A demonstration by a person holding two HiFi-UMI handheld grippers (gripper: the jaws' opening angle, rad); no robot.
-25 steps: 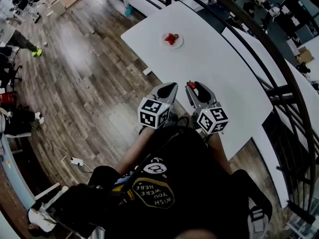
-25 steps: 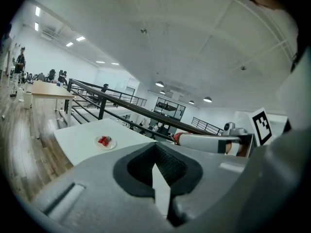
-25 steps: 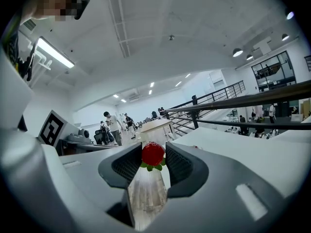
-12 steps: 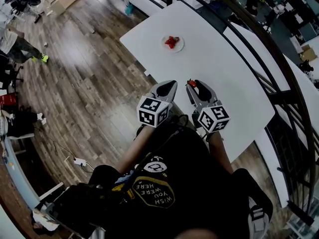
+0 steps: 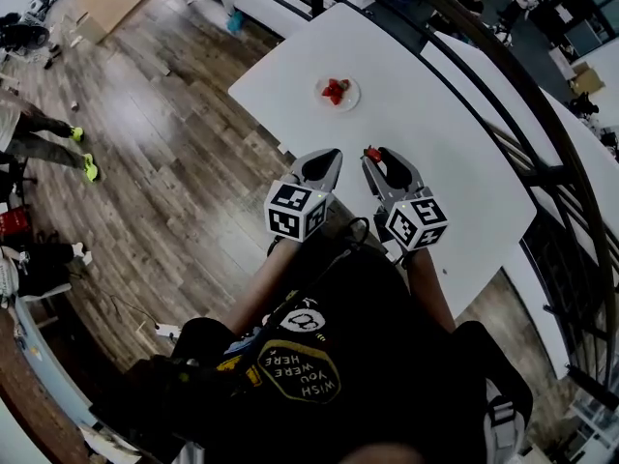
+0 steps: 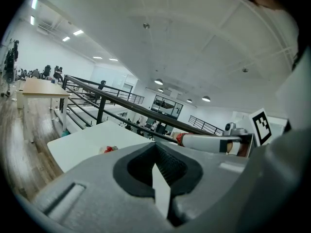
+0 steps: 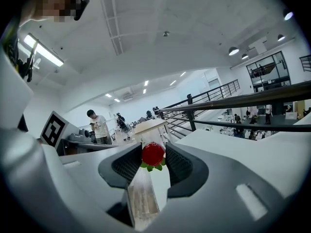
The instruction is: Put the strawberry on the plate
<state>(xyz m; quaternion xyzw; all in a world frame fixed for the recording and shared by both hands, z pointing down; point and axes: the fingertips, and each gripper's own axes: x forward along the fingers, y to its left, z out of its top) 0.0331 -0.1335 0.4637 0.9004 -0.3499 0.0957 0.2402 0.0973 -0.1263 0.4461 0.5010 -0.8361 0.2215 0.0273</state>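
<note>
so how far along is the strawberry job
Done: the strawberry is picked up, clamped in the right claw. In hand: that claw hangs over the near side of the table, well short of the plate, which already has something red on it. Left: carry it across and set it on the plate. The left claw is shut and empty.

My left gripper (image 6: 155, 147) has its jaws pressed together. Beyond them lies the white table (image 6: 82, 142) with a plate (image 6: 108, 150). To the right, my right gripper (image 6: 209, 142) carries a strawberry (image 6: 181, 139) at its tip.
</note>
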